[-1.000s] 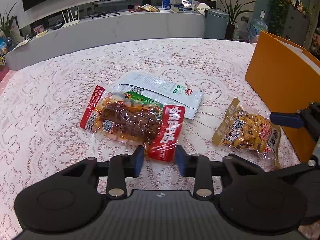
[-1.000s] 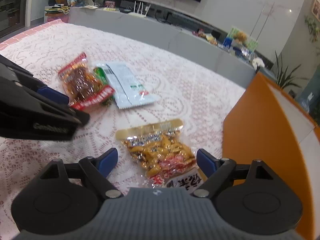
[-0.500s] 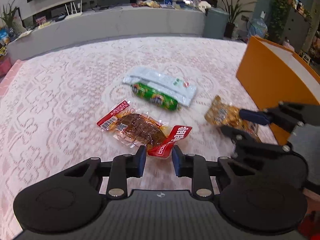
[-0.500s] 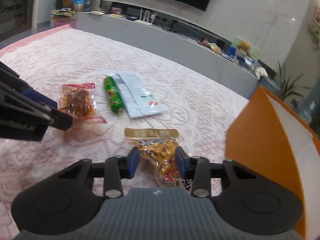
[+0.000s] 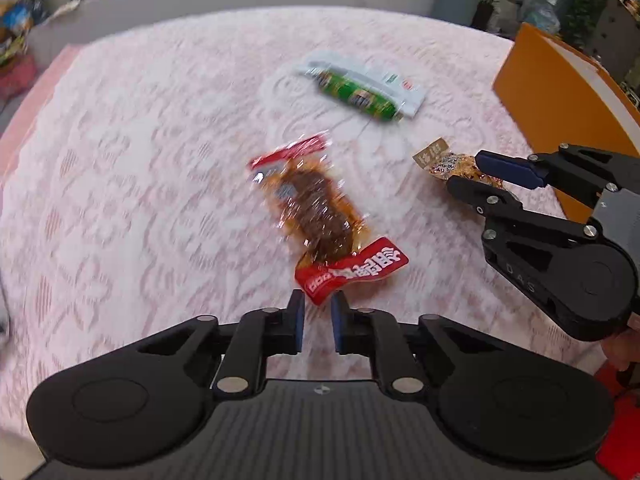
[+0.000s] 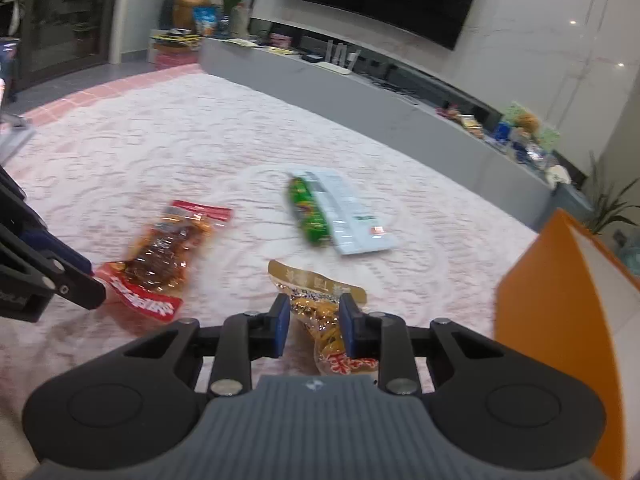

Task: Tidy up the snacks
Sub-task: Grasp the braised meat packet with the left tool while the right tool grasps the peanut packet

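Both grippers hold stock: the left gripper has its fingers closed on the red meat packet, the right gripper grips the yellow nut packet. 2 more, a green packet and a white packet, lie on the desk. Nothing confirmed inside the orange box; its interior cannot be seen.

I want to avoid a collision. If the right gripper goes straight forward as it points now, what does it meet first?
Likely the green snack, straight beyond the peanut pack that the right gripper holds; depth is unclear.
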{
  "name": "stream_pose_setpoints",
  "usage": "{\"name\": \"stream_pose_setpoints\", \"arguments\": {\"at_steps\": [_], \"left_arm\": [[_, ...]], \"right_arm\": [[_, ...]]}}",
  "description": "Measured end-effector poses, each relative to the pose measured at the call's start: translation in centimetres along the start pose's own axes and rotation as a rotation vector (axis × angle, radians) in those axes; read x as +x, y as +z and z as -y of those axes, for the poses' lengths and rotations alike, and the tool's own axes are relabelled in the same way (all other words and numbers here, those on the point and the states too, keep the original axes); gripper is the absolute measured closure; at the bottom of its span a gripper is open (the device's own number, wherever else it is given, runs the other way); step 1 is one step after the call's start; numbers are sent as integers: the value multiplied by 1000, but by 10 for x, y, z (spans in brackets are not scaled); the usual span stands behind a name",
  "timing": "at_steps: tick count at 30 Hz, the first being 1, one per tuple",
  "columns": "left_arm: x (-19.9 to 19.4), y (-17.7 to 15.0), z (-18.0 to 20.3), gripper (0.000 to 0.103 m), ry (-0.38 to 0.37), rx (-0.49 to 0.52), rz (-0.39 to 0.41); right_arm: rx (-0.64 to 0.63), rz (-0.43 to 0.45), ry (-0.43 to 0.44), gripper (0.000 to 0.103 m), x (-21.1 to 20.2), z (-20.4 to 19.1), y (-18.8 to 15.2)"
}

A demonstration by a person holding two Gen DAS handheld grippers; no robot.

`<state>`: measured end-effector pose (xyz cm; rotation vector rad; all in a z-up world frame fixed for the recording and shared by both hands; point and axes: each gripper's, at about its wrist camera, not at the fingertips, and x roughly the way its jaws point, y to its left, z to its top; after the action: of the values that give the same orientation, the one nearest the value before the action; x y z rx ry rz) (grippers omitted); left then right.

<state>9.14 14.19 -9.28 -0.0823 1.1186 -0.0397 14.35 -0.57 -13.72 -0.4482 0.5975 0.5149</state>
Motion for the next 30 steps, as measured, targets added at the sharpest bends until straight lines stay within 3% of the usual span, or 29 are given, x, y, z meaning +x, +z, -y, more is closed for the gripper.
{"name": "stream_pose_setpoints", "arguments": {"at_steps": [6,7,9,12,18,26,30], "left_arm": [[-4,-4,-15,86,-16,-84,-6],[-5,-4,-15,81,-16,-86,-2],[-8,-4,-13,59,-19,-78,14],[-14,-4,-10,45,-35,-64,51],[-22,2,-10,29,-70,-99,152],[9,28,-3,24,-10,-139,135],[23,29,-5,25,-33,-181,126]], "right_arm": [[55,-17,88,77,0,1,0],[78,-18,100,71,-1,3,0],[115,-8,102,65,-3,8,1],[156,12,99,55,-8,15,2],[204,13,71,38,-9,28,3],[186,-31,106,18,2,29,0],[165,-48,134,17,8,30,-2]]}}
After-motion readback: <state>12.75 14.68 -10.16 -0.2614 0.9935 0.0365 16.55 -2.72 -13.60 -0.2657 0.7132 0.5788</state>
